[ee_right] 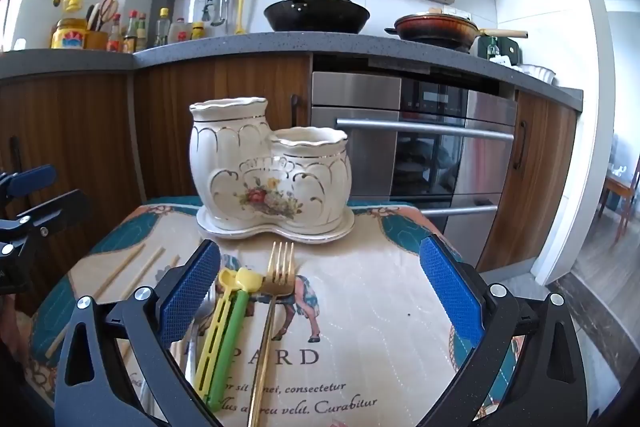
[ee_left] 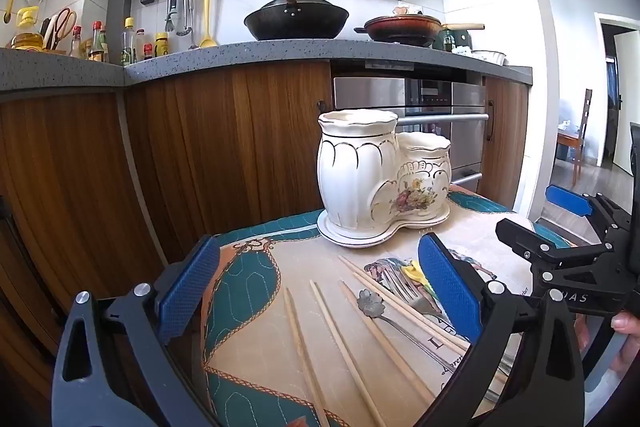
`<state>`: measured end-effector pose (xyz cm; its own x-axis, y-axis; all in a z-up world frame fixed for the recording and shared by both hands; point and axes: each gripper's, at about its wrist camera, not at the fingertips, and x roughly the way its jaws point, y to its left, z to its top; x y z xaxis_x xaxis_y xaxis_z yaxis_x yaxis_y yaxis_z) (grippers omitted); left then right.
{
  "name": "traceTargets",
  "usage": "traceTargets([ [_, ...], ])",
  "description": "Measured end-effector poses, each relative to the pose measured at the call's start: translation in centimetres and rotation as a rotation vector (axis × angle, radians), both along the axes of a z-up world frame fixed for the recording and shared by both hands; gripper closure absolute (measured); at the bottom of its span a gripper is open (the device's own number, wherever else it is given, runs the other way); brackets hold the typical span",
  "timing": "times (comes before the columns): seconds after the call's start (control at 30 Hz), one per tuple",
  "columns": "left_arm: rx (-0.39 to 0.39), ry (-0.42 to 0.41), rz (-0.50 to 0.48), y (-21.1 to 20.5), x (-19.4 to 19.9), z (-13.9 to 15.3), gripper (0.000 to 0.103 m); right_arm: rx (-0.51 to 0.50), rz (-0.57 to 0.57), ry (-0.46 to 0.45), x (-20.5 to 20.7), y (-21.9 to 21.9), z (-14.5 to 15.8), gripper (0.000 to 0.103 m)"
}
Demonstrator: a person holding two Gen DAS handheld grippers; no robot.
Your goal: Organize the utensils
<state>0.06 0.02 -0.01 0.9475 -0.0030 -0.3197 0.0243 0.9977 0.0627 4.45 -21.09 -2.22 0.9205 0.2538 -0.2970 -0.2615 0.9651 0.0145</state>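
A white ceramic two-pot utensil holder (ee_left: 380, 183) (ee_right: 270, 171) stands on its saucer at the far side of a small cloth-covered table (ee_left: 256, 359) (ee_right: 372, 307). Several wooden chopsticks (ee_left: 344, 343) (ee_right: 120, 271) and a flower-ended metal spoon (ee_left: 372, 303) lie between my left gripper's open jaws. My left gripper (ee_left: 320, 291) is empty. A gold fork (ee_right: 276, 291) and a yellow-and-green plastic utensil (ee_right: 224, 323) lie between my right gripper's open jaws. My right gripper (ee_right: 320, 287) is empty; it also shows in the left wrist view (ee_left: 560, 227).
Wooden kitchen cabinets (ee_left: 180, 155) and a steel oven (ee_right: 432, 155) stand just behind the table. The grey counter (ee_left: 240, 55) above carries a black wok (ee_left: 296, 19), a red pan (ee_right: 436, 27) and sauce bottles (ee_left: 132, 47). An open doorway lies to the right.
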Motion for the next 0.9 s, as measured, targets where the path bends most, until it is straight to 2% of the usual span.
traceTargets([
  [0.9,0.006,-0.007,0.001,-0.03,-0.04,0.0,0.005,-0.015,0.0,-0.004,0.0,0.15,-0.08,0.004],
])
